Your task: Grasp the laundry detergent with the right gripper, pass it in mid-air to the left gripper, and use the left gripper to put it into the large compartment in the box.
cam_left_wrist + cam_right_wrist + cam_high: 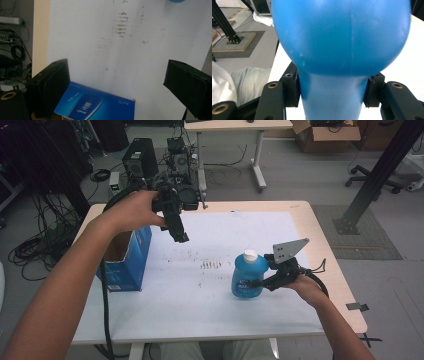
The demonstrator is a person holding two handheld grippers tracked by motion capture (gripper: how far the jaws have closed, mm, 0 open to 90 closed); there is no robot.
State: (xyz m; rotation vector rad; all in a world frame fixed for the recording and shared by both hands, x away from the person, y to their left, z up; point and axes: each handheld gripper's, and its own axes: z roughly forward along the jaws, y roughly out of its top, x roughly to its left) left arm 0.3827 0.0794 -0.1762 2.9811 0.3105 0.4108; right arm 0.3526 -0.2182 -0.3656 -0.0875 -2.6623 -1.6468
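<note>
A blue bottle [247,279] with a white cap [250,255] stands upright over the right half of the white-topped table [210,312]. My right gripper [258,284] comes in from the right, shut on the bottle. In the right gripper view the black pads [293,87] press both sides of the bottle [342,37] at its narrow waist. I cannot tell whether its base touches the table. My left gripper [180,238] hangs above the table's back left, tilted down, beside an open blue carton [127,260]. Its jaws stand wide open with nothing between them [118,70], above the carton [100,106].
Dark smudges [211,265] mark the white sheet's middle. The carton stands near the table's left edge. Behind the table are a computer tower [140,157], floor cables [30,250] and another desk [235,125]. A black frame post [380,170] rises at the right.
</note>
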